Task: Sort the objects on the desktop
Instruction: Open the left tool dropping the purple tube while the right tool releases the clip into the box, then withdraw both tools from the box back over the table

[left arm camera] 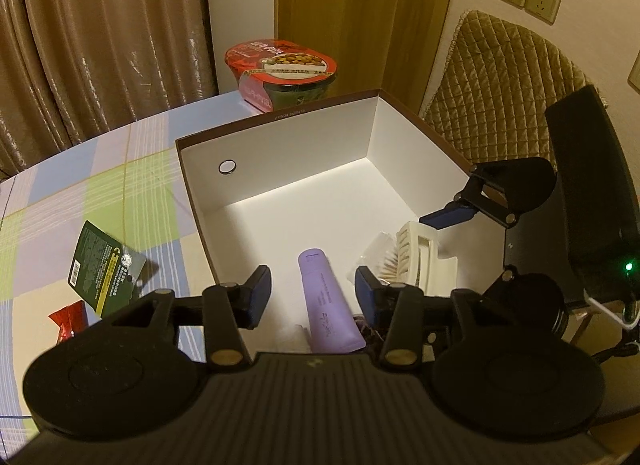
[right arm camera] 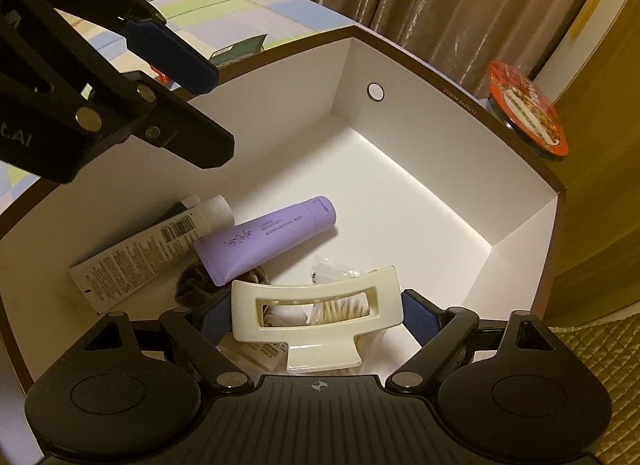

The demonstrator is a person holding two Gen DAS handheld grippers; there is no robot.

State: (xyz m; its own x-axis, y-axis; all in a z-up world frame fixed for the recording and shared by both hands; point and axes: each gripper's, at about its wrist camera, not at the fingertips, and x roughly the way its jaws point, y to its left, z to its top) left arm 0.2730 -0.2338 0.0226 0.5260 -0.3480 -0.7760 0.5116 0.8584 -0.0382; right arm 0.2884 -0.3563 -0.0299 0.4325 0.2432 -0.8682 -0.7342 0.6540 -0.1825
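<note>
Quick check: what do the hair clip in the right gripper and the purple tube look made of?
Hair clip: likely hard plastic, glossy cream, with crisp moulded edges and soft highlights. Purple tube: probably soft plastic with a matte finish; its flat crimped end suggests it squeezes. The right gripper is shut on the clip.

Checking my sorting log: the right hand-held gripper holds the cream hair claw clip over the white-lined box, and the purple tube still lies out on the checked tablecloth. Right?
Not quite. The purple plastic tube already lies inside the brown, white-lined cardboard box, as the right wrist view shows. The rest holds: the right hand-held gripper grips the cream plastic hair claw clip over that box.
</note>
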